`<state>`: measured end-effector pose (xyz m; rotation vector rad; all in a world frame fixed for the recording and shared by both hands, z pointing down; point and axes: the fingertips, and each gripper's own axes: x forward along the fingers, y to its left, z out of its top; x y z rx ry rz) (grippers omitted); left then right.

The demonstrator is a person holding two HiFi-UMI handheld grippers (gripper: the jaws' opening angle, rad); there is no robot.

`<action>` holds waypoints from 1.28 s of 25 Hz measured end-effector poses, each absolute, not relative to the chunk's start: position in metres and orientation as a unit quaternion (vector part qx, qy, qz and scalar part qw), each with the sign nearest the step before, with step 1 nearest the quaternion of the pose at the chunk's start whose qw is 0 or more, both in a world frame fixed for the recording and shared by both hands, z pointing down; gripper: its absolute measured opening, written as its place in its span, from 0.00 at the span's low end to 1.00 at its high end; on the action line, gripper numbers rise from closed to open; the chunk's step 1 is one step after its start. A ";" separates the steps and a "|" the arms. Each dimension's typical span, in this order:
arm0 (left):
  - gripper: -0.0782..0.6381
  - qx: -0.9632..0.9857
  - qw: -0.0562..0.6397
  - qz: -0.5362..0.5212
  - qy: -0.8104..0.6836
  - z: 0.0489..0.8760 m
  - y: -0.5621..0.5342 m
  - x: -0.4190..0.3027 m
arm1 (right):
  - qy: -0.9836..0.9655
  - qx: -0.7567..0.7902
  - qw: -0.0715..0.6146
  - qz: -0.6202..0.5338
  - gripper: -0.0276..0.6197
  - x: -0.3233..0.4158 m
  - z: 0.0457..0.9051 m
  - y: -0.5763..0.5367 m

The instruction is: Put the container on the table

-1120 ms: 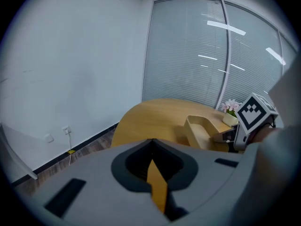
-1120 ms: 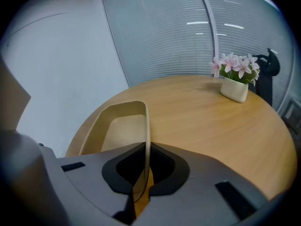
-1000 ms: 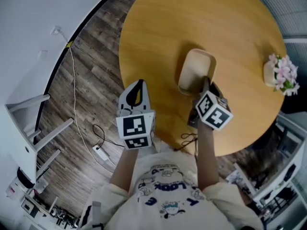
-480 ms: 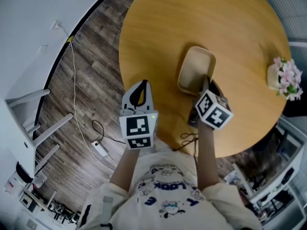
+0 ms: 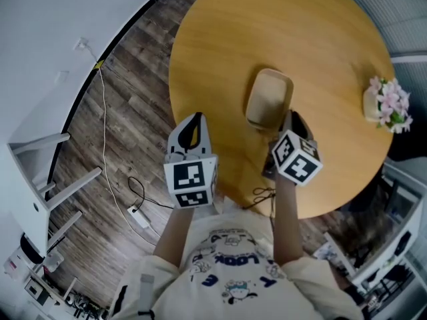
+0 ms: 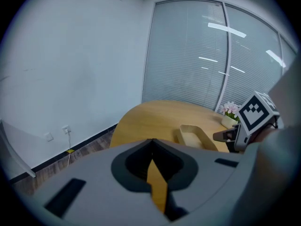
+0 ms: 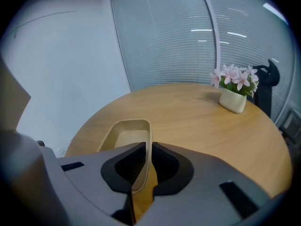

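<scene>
A shallow beige container point(image 5: 269, 99) sits lengthwise on the round wooden table point(image 5: 233, 39), apparently resting on it. My right gripper point(image 5: 291, 115) is at its near right corner. In the right gripper view the jaws stand either side of the container's right wall point(image 7: 149, 140), with my right gripper point(image 7: 147, 145) shut on that wall. My left gripper point(image 5: 192, 117) hangs at the table's near left edge, shut and holding nothing. The left gripper view shows its tips point(image 6: 151, 140) closed, with the container point(image 6: 195, 135) and right gripper point(image 6: 221, 135) ahead to the right.
A small white pot of pink flowers point(image 5: 383, 105) stands at the table's right edge. Left of the table is wood flooring with a cable point(image 5: 107, 145), a power strip point(image 5: 139, 213) and white furniture point(image 5: 33, 172). Window blinds point(image 7: 178, 36) lie beyond the table.
Almost nothing has moved. The right gripper stays at the container's near corner and the left gripper keeps its place; only the head view has shifted a little.
</scene>
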<state>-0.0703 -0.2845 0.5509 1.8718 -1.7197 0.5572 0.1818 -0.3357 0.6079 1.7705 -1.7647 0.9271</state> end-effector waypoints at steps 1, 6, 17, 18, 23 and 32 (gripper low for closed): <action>0.12 0.696 0.262 0.202 -0.638 0.545 -0.285 -0.071 | -0.645 0.650 0.232 0.329 0.07 0.182 0.600 -0.335; 0.12 0.711 0.232 0.176 -0.640 0.510 -0.285 -0.076 | -0.673 0.656 0.189 0.285 0.07 0.168 0.550 -0.329; 0.12 0.740 0.172 0.104 -0.642 0.426 -0.274 -0.084 | -0.723 0.652 0.126 0.191 0.07 0.133 0.448 -0.302; 0.12 0.743 0.163 0.098 -0.642 0.418 -0.273 -0.085 | -0.725 0.652 0.121 0.185 0.07 0.131 0.441 -0.300; 0.12 0.754 0.131 0.070 -0.640 0.383 -0.271 -0.091 | -0.734 0.656 0.095 0.149 0.07 0.121 0.403 -0.295; 0.12 0.765 0.094 0.040 -0.635 0.338 -0.250 -0.093 | -0.741 0.658 0.059 0.122 0.07 0.112 0.358 -0.272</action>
